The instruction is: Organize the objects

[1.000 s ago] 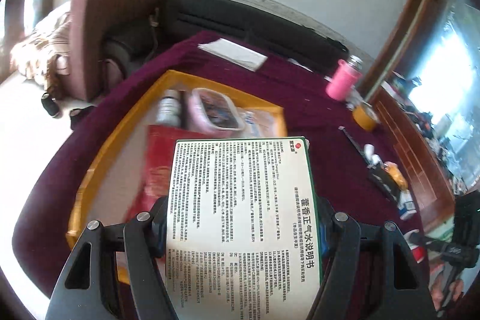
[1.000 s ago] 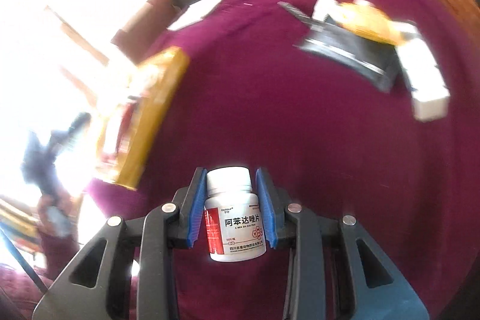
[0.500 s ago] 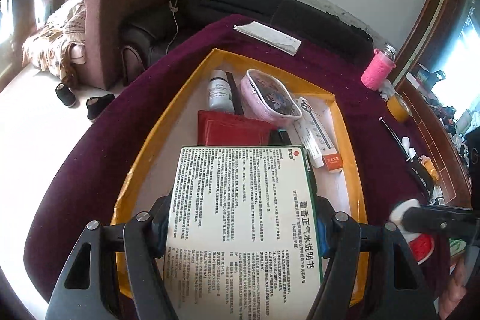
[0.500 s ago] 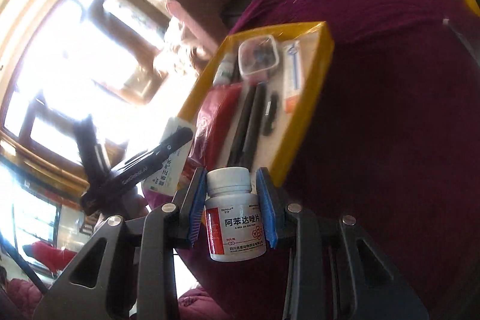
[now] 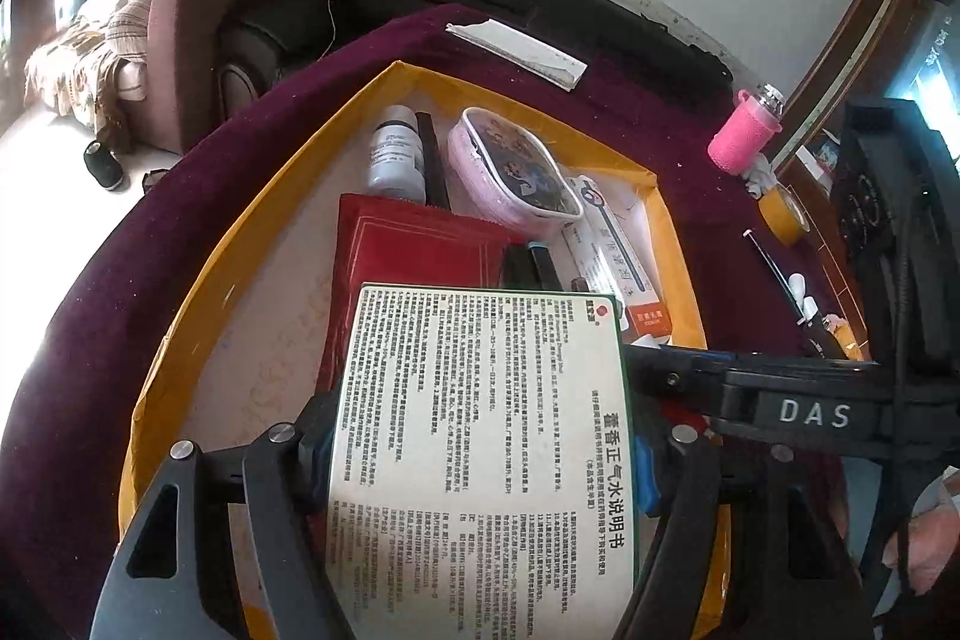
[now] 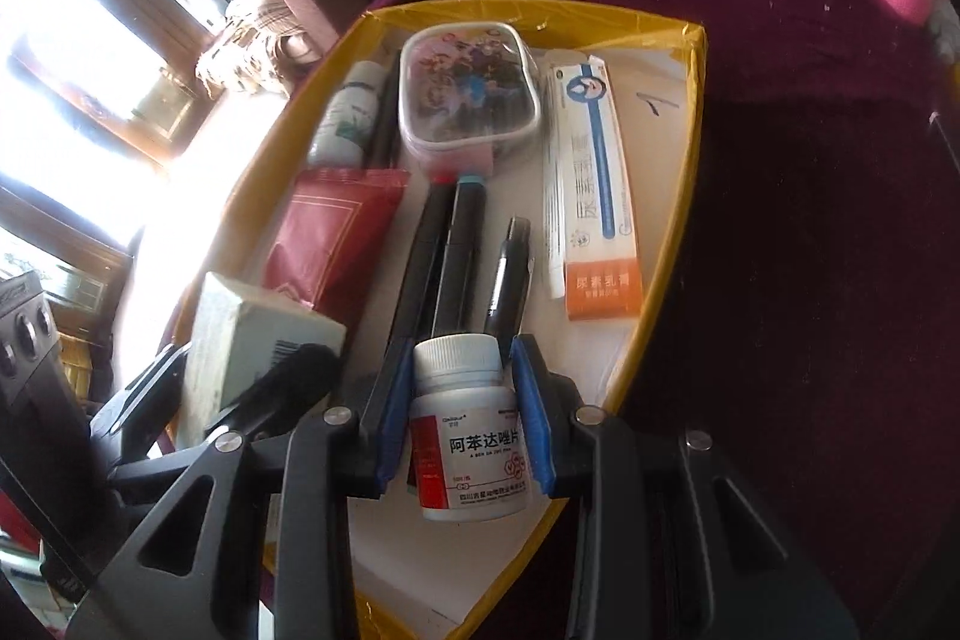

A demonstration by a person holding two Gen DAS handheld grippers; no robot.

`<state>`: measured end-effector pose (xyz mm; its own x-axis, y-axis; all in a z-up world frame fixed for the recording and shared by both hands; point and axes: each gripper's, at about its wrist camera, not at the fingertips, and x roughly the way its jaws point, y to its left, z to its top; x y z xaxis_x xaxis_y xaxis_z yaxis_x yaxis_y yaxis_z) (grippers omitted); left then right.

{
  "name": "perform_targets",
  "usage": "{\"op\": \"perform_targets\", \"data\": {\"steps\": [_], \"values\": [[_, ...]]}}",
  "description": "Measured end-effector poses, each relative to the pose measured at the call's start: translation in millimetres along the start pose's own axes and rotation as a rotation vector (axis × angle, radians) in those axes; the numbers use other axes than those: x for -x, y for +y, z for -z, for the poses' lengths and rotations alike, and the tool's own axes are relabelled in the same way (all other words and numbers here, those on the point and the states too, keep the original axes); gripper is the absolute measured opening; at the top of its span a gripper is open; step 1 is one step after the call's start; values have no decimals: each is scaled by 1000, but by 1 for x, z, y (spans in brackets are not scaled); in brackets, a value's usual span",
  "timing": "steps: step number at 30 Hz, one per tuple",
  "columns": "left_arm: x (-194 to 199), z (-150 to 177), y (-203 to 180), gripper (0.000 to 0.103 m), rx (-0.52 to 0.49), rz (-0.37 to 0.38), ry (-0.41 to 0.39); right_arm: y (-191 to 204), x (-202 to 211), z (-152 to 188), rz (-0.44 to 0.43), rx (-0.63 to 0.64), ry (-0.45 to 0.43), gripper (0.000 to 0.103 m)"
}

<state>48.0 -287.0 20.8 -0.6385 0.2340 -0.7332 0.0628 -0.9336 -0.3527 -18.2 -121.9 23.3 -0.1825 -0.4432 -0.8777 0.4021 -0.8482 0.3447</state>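
- Right wrist view: white pill bottle pinched between right gripper pads, over near end of yellow tray.
- Left wrist view: medicine box clamped in left gripper, above same tray.
- Inside tray: red packet, black markers, ointment box, pink pouch, small bottle.
- Beyond tray: maroon cloth, white paper.

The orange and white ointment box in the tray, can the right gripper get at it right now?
Probably not: the right gripper is shut on the white pill bottle, though the ointment box lies uncovered just ahead.
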Motion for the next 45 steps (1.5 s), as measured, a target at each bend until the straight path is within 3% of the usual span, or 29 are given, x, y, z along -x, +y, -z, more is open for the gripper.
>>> {"op": "perform_targets", "data": {"steps": [6, 9, 12, 15, 18, 23, 30, 35, 37, 39, 41, 43, 45], "values": [[5, 3, 4, 68, 71, 82, 14, -5, -2, -8, 53, -43, -30, 32], [6, 4, 1, 72, 79, 111, 33, -10, 2, -8, 3, -85, -36, 34], [6, 5, -5, 73, 61, 110, 49, -17, 22, -7, -34, -116, -106, 34], [9, 5, -5, 73, 76, 119, 65, -24, 50, 1, -28, -107, -187, 47], [18, 2, -11, 73, 61, 81, 28, -43, 79, 18, 23, -101, -250, 54], [24, -7, -21, 73, 43, 0, -22, -108, 114, 44, 147, -167, -273, 54], [38, -5, -52, 73, 34, 93, -74, -218, 175, 67, 277, -353, -334, 54], [50, 6, -85, 77, -30, 134, -119, -255, 176, 22, 397, -320, -315, 54], [52, 4, -90, 77, -61, 79, -141, -271, 168, -2, 421, -318, -291, 54], [48, -3, -85, 77, -68, -37, -145, -286, 157, -21, 424, -328, -261, 54], [34, -12, -77, 77, -77, -129, -76, -300, 139, -42, 402, -343, -225, 54], [30, -17, -65, 77, -51, -136, -41, -310, 118, -60, 387, -358, -182, 54], [41, -20, -52, 77, 7, -104, -81, -320, 103, -74, 387, -368, -150, 54]]}}
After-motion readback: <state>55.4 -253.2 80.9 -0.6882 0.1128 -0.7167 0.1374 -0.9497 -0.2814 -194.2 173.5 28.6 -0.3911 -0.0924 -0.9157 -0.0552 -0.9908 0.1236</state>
